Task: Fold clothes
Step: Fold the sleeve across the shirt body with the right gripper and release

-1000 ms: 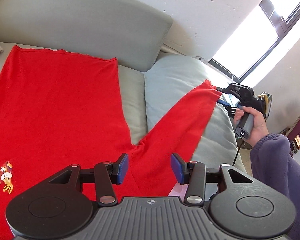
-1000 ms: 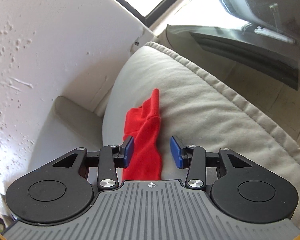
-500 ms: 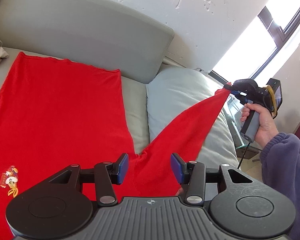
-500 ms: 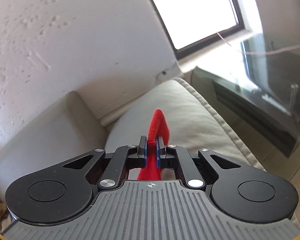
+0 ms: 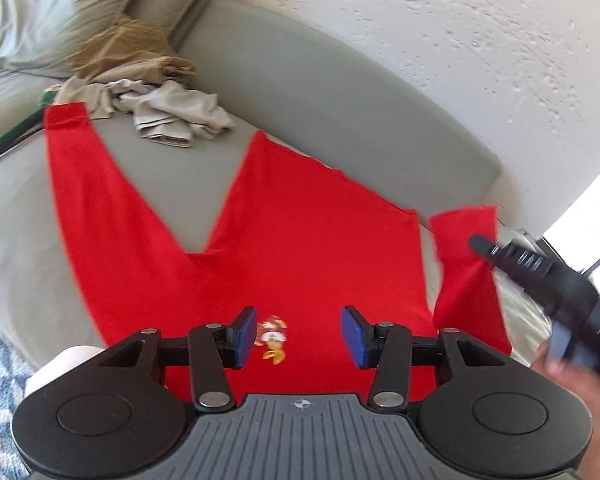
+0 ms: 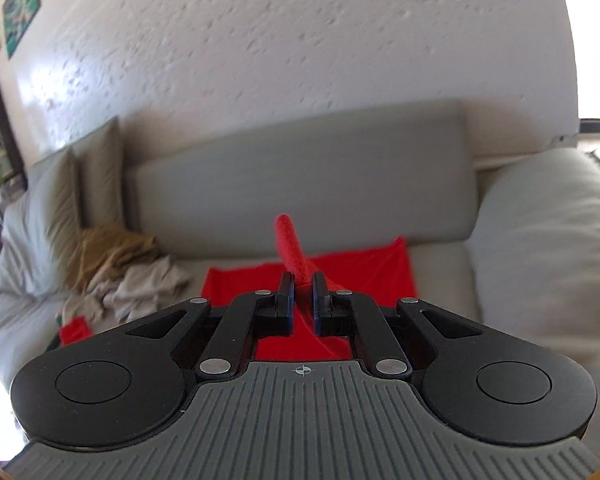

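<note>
A red long-sleeved shirt point(image 5: 300, 240) lies spread on the grey sofa seat point(image 5: 172, 184), with a small cartoon print point(image 5: 273, 340) on it. My left gripper point(image 5: 298, 336) is open and empty, hovering over the print. My right gripper point(image 6: 300, 300) is shut on the shirt's right sleeve point(image 6: 290, 248), whose cuff sticks up past the fingers. In the left wrist view the right gripper point(image 5: 488, 250) holds that sleeve point(image 5: 466, 264) lifted at the shirt's right side. The other sleeve point(image 5: 88, 184) lies stretched out to the left.
A heap of beige and tan clothes point(image 5: 148, 92) lies at the back left of the seat, also in the right wrist view point(image 6: 120, 276). A pale cushion point(image 6: 540, 240) sits at the right end. The sofa backrest point(image 6: 300, 176) and a white wall stand behind.
My right gripper has swung the gripped sleeve from over the right cushion in toward the shirt's body. My left gripper has moved left over the print, still open.
</note>
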Demonstrator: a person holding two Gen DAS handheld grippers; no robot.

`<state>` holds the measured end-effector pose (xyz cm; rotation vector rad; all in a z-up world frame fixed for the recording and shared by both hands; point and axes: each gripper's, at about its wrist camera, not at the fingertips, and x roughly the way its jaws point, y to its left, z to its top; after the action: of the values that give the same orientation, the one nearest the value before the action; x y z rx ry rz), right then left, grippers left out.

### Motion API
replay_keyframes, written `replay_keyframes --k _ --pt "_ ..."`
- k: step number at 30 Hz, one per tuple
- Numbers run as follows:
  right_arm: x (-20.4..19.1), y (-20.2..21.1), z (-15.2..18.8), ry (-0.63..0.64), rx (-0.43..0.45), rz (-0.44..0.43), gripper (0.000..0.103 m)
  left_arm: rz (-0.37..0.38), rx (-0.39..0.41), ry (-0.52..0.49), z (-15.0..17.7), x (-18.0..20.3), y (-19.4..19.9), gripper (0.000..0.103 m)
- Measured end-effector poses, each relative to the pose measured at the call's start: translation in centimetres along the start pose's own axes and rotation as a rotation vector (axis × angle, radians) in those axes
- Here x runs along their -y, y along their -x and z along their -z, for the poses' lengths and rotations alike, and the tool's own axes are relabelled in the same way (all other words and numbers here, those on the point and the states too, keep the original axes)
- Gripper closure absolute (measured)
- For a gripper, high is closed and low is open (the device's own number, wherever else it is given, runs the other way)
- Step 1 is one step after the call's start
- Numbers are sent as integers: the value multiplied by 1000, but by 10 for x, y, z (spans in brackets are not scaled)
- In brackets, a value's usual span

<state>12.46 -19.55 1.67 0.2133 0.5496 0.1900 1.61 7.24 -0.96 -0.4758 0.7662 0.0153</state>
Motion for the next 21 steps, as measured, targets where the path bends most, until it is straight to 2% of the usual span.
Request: replay_keyframes --k 3,6,8,9,10,12,17,21 --pt "-47 -21 67 52 -138 -42 95 -29 26 43 -1 -22 15 58" --pt "-84 -42 108 170 -227 -54 95 -44 50 74 -1 -35 25 58" --pt "-99 -50 125 250 -286 -77 88 -37 52 83 1 -36 27 59" --pt "-104 -51 129 267 -330 -97 79 -33 52 82 2 -36 27 58" --pt "-106 -48 130 265 -364 -126 64 -29 51 81 3 -35 27 58" --pt "-101 -34 126 229 -389 -210 55 -20 50 79 5 -35 27 58" --pt "-68 15 104 154 -405 -273 48 0 8 54 9 -25 19 58" --pt "-22 57 97 60 -391 -272 43 -5 -62 25 18 -16 2 58"
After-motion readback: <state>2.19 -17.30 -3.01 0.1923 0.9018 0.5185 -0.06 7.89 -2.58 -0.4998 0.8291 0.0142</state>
